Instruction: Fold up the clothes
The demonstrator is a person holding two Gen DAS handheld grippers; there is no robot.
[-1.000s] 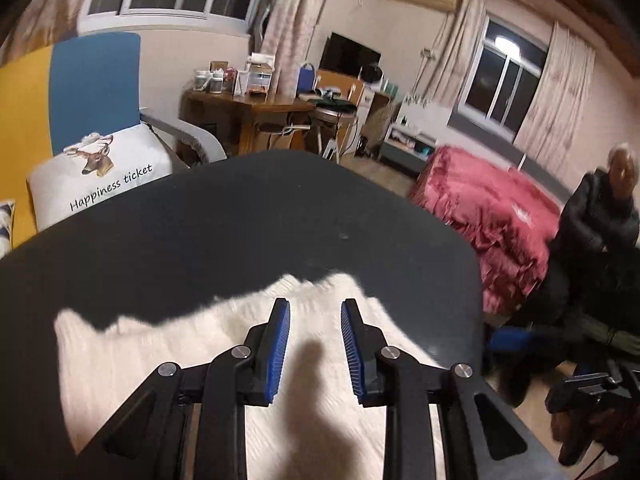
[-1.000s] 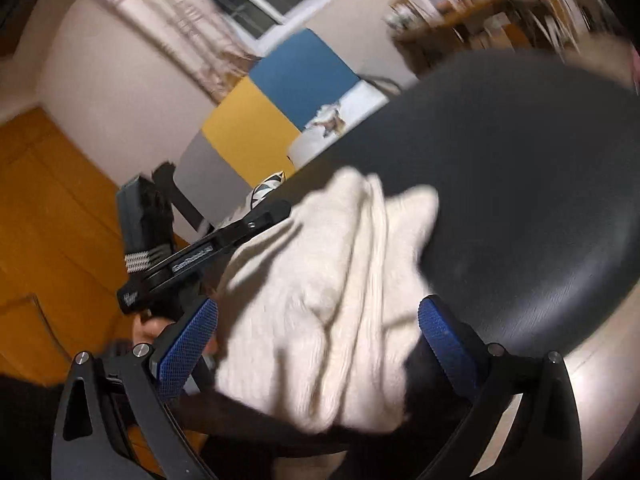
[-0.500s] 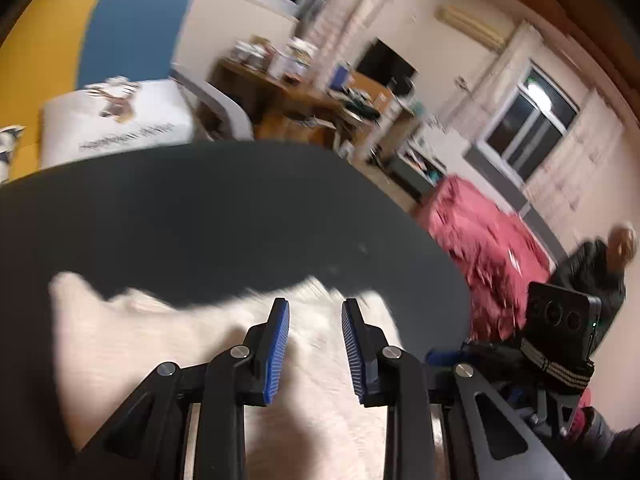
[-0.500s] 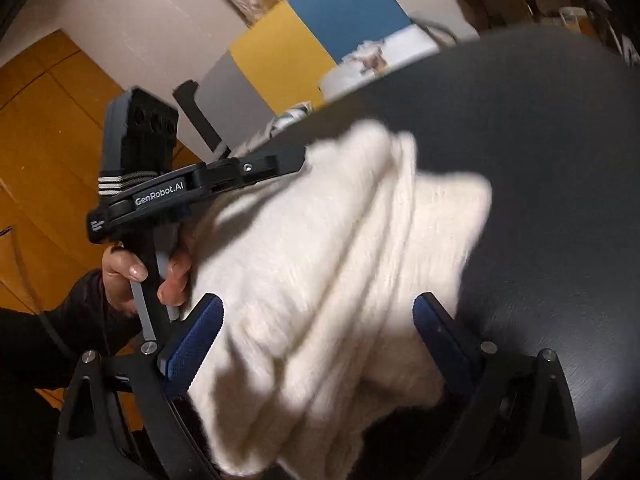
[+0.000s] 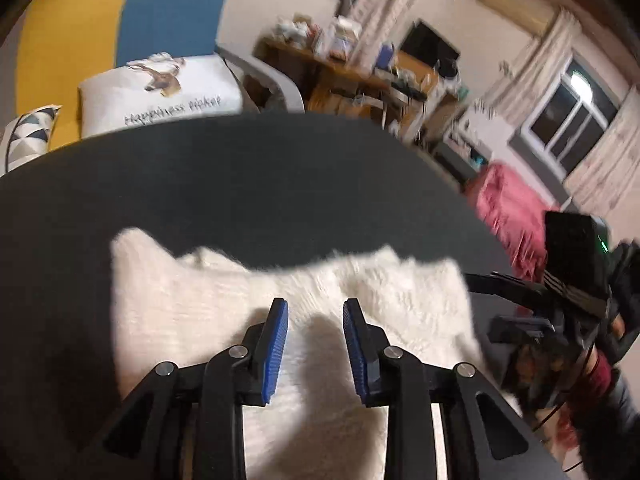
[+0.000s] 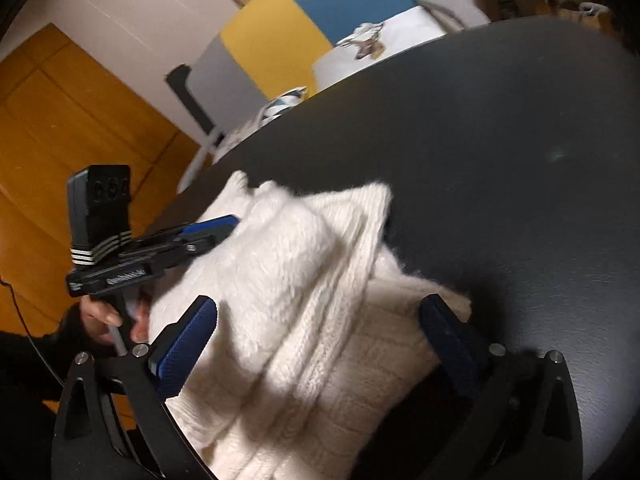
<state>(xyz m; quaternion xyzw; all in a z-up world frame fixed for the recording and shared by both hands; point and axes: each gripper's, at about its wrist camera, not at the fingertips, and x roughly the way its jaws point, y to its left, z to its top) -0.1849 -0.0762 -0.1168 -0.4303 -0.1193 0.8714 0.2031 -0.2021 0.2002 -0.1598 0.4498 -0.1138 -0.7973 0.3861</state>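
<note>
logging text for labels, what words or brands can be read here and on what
"Happiness ticket": on the white deer cushion, blurred but legible.
Light lettering on the side of the left gripper: too blurred to read.
Items on the wooden desk: too small and blurred.
Nothing on the white sweater.

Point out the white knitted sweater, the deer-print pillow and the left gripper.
white knitted sweater (image 6: 320, 300): right wrist view, ribbed fold.
deer-print pillow (image 5: 160, 92): left wrist view, printed front.
left gripper (image 5: 315, 344): left wrist view, gap between its fingertips.
</note>
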